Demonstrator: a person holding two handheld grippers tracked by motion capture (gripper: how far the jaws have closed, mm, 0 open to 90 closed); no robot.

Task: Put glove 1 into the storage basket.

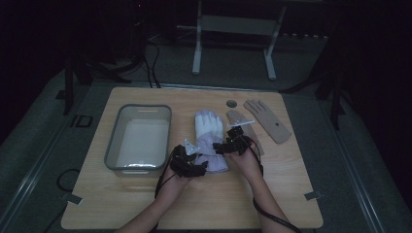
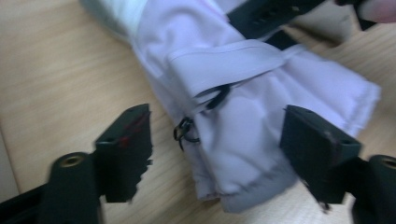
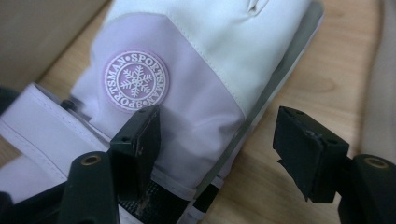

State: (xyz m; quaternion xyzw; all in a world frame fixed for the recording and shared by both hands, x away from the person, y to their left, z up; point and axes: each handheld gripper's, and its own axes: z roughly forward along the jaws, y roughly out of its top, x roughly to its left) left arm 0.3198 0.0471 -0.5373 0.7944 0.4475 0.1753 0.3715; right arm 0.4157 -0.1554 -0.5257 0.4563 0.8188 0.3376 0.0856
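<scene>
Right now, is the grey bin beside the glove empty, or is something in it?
Empty, as far as the high view shows: the grey bin has a bare pale floor, and the ski glove lies outside it on the table.

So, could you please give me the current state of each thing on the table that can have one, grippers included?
Glove: lying flat on the table, cuff toward the person.
Cuff strap: wrapped across the wrist.
Bin: upright, nothing inside.
Wooden hand form: lying flat, apart from the glove.
Left gripper: open, jaws straddling the cuff.
Right gripper: open, over the glove's edge.
</scene>
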